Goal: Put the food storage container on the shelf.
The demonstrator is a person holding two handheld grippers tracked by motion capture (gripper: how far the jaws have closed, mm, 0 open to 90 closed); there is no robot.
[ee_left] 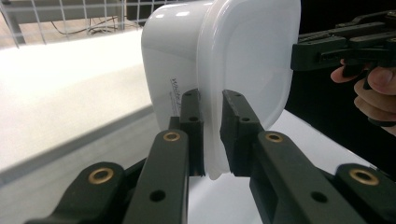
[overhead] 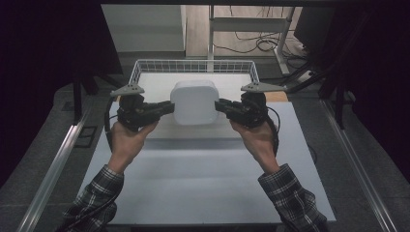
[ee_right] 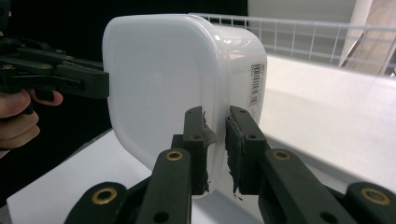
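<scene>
The left claw (overhead: 167,107) is clamped on the left rim of the white container (overhead: 194,102), which hangs above the surface (overhead: 203,183), in front of the wire basket (overhead: 145,65). The right claw (overhead: 221,106) pinches its right rim. Best to keep both hands level and moving together so neither rim slips.

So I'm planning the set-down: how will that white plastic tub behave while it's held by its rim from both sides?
The white plastic tub is probably light and slightly flexible: its thin wall looks translucent. The left gripper and right gripper pinch only the narrow rim, so it may pivot or slip on the glossy plastic.
</scene>
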